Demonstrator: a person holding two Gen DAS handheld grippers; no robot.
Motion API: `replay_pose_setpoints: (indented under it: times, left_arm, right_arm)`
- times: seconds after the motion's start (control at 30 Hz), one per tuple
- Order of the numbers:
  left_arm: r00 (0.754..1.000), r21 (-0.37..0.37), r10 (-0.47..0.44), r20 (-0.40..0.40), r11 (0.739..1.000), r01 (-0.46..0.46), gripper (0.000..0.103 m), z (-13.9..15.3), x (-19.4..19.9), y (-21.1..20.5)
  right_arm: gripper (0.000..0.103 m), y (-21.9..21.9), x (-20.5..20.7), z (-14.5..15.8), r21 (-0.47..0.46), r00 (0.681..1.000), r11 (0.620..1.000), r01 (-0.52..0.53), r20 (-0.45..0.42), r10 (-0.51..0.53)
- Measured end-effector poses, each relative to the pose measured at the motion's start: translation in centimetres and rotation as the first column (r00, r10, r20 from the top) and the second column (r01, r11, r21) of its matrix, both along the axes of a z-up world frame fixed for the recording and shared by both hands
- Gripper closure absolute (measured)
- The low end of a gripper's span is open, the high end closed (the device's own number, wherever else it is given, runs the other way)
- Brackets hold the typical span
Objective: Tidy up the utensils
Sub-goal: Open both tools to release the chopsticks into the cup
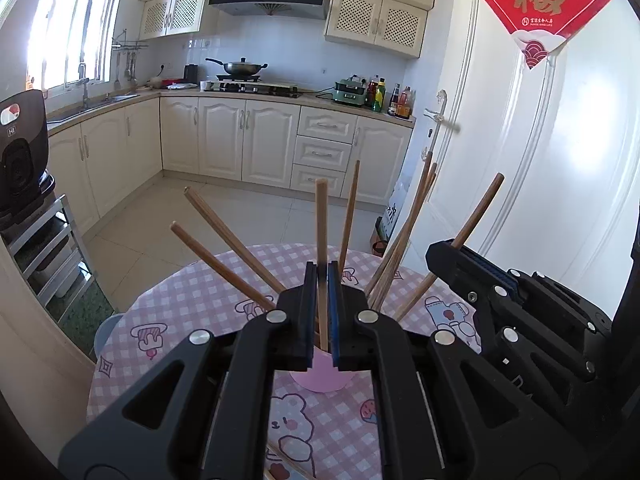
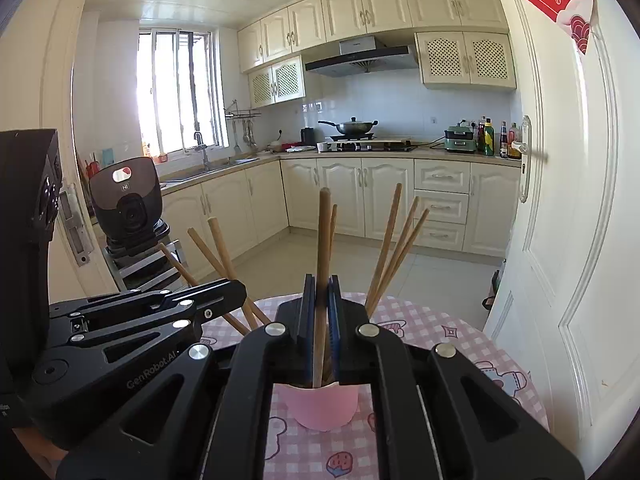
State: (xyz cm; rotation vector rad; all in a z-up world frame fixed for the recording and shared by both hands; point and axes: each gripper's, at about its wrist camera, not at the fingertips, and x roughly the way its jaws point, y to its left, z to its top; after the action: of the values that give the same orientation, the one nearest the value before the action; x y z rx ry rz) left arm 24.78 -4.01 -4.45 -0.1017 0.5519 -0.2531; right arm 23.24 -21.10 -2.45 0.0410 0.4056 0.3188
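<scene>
both grippers [image 1: 322, 280] [image 2: 322, 292] clamped shut, side by side.

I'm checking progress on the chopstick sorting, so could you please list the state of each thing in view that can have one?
left gripper: shut on an upright chopstick over the cup.
right gripper: shut on another chopstick, its lower end in the cup.
pink cup: upright on the table, holding several chopsticks fanned outward.
wok: lidded, on the stove.
white door: swung open.
</scene>
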Motion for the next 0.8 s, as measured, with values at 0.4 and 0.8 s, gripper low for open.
replay_pose_setpoints:
  times: [0.4,0.8]
  left_arm:
    - [1.0,0.022,-0.001,0.001,1.0,0.001,0.096,1.0,-1.7,0.0]
    - [0.999,0.022,0.026,0.026,0.999,-0.026,0.048,2.0,-4.9,0.9]
  right_arm:
    - [0.095,0.0,-1.3,0.9,0.014,1.0,1.0,0.007,0.014,-0.007]
    - [0.077,-0.4,-4.3,1.5,0.032,1.0,0.999,0.014,0.018,-0.015]
